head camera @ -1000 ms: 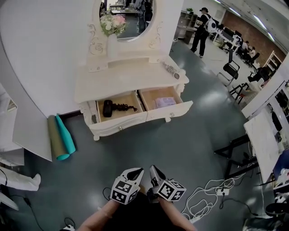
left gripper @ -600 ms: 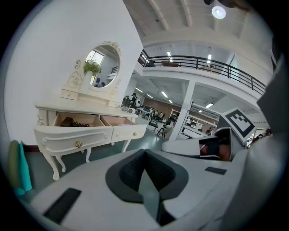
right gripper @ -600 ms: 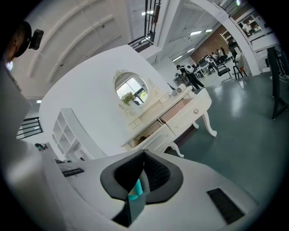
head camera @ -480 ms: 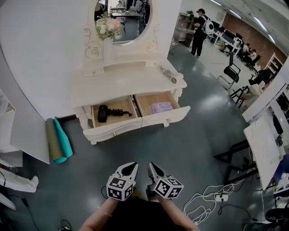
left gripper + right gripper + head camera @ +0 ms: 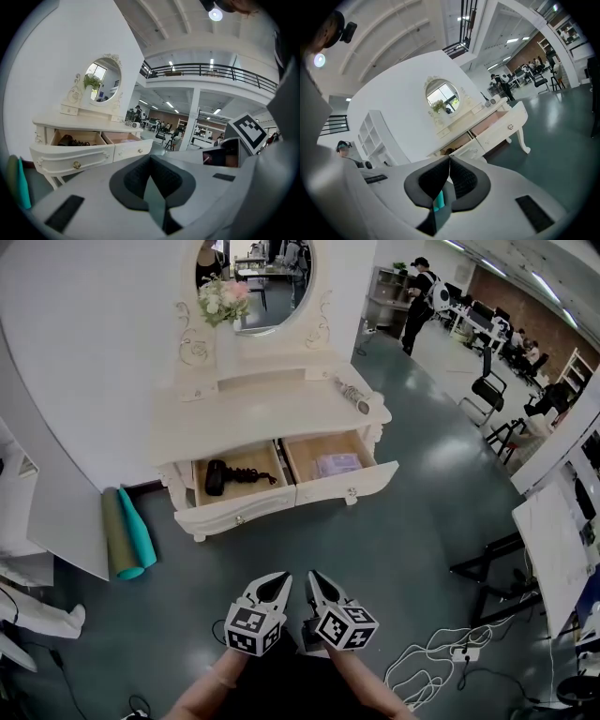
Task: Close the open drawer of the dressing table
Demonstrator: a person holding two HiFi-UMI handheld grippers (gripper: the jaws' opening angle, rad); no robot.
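Observation:
The white dressing table (image 5: 267, 413) stands ahead against the wall, with both of its drawers pulled out. The left drawer (image 5: 236, 510) holds a black hair dryer (image 5: 217, 476); the right drawer (image 5: 349, 486) holds a pale packet (image 5: 337, 465). My left gripper (image 5: 280, 579) and right gripper (image 5: 313, 577) are low in the head view, side by side over the floor and well short of the table. Both are shut with nothing held. The left gripper view shows the drawers (image 5: 77, 158) beyond the left gripper (image 5: 150, 157). The right gripper view shows them (image 5: 505, 127) past the right gripper (image 5: 449, 157).
Teal and olive rolled mats (image 5: 127, 531) lean by the wall left of the table. White cables (image 5: 439, 648) lie on the floor at right, near black stand legs (image 5: 487, 563). A brush-like object (image 5: 356, 393) lies on the tabletop. People and chairs are far behind.
Both grippers have moved a little forward toward the table, and the view has shifted slightly. Both drawers stay open as before.

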